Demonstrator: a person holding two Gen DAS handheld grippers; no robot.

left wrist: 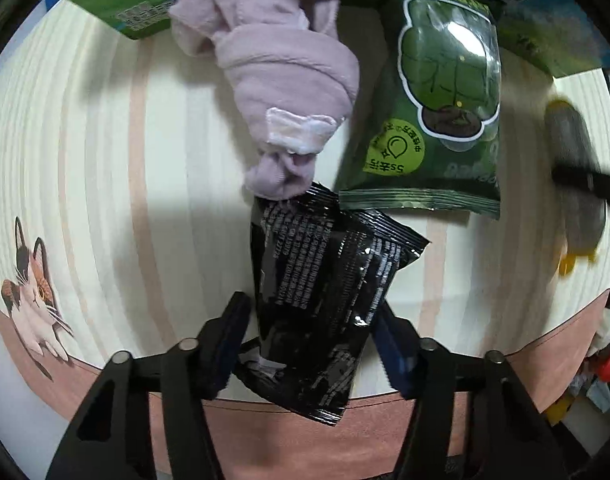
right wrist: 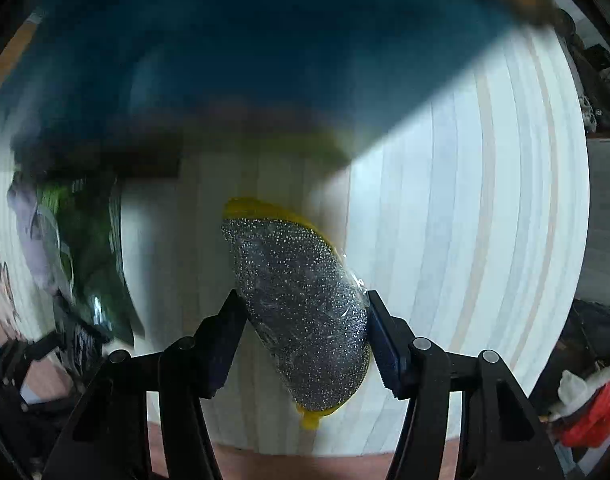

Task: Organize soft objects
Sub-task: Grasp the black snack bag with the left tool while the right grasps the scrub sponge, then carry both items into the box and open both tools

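My left gripper [left wrist: 311,326] is shut on a black foil packet [left wrist: 321,300], its fingers pressing both sides of the packet over the striped tablecloth [left wrist: 105,160]. Beyond it lie a rolled lilac sock [left wrist: 285,76] and a green snack bag [left wrist: 441,104]. My right gripper [right wrist: 303,318] is shut on a yellow sponge with a glittery silver scouring face [right wrist: 301,300], wrapped in clear film, held above the table. That sponge shows blurred at the right edge of the left wrist view [left wrist: 577,184].
A green box [left wrist: 117,4] and a blue-and-green carton [left wrist: 545,12] stand at the back. A cat print [left wrist: 35,300] is on the cloth at the left. Red and white clutter [right wrist: 585,404] lies off the table's right edge.
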